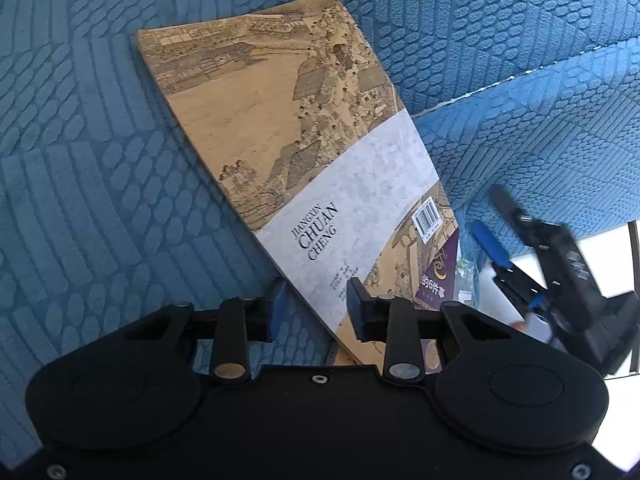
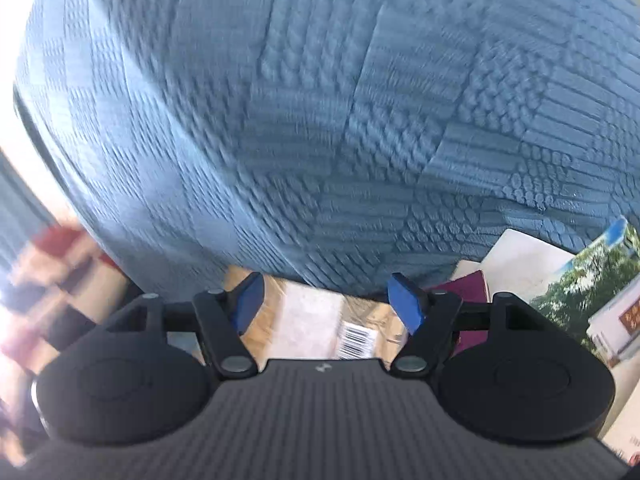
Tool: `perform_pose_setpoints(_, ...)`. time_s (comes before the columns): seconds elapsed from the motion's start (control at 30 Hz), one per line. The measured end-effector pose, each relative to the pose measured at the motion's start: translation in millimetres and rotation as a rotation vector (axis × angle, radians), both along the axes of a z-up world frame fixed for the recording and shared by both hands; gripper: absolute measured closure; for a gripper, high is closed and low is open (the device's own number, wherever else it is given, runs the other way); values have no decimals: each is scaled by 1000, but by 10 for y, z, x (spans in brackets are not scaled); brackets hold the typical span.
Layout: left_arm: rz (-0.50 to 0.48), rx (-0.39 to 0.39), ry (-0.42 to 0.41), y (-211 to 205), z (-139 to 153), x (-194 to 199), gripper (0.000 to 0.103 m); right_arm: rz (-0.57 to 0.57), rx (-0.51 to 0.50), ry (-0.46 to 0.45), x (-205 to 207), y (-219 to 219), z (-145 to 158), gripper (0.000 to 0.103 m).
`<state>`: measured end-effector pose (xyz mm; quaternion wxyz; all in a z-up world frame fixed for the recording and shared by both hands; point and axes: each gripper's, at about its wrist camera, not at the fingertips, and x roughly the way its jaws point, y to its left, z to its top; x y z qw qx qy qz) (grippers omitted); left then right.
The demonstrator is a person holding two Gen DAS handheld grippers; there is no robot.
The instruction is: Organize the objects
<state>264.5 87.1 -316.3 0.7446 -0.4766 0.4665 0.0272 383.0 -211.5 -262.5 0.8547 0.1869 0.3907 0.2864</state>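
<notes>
A tan picture-covered book (image 1: 316, 152) with a grey band leans tilted against blue textured upholstery (image 1: 100, 152), seemingly raised.

Left wrist view: sharp, even daylight on the blue quilted textured fabric (image 1: 100, 160); the glossy tan book cover with an old painted townscape (image 1: 280, 120) reads clearly. Overexposed white patch at lower right. Fisheye bends straight edges near the borders. Right wrist view: motion blur throughout (fabric weave smeared), blown-out glare along the left edge.
</notes>
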Motion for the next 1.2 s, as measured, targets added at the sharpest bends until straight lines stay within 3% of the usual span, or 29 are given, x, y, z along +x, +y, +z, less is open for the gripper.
perform_pose_setpoints(0.13,4,-16,5,29,-20,1,78,7,-114,44,134,118,-214,31)
perform_pose_setpoints(0.27,-4,-10,6,15,-8,8,78,14,-128,81,256,149,-383,31)
perform_pose_setpoints(0.43,7,-12,3,4,-14,8,78,67,20,147,314,120,-482,26)
perform_pose_setpoints(0.53,29,-35,2,8,-33,0,78,88,224,229,329,-58,-514,26)
perform_pose_setpoints(0.73,106,-150,18,92,-145,-73,79,196,444,159,197,-180,-288,30)
perform_pose_setpoints(0.77,105,-148,18,90,-142,-71,79,202,392,122,152,-148,-222,42)
perform_pose_setpoints(0.83,100,-133,18,75,-122,-73,79,192,229,77,91,-42,-158,53)
perform_pose_setpoints(0.9,101,-122,17,77,-101,-93,78,208,145,98,74,45,-206,53)
perform_pose_setpoints(1.03,105,-130,16,82,-104,-103,78,235,80,168,77,151,-371,53)
perform_pose_setpoints(1.13,97,-129,11,107,-101,-124,78,204,-26,176,31,256,-469,58)
perform_pose_setpoints(1.2,100,-132,10,114,-105,-131,78,161,-24,176,-54,268,-456,59)
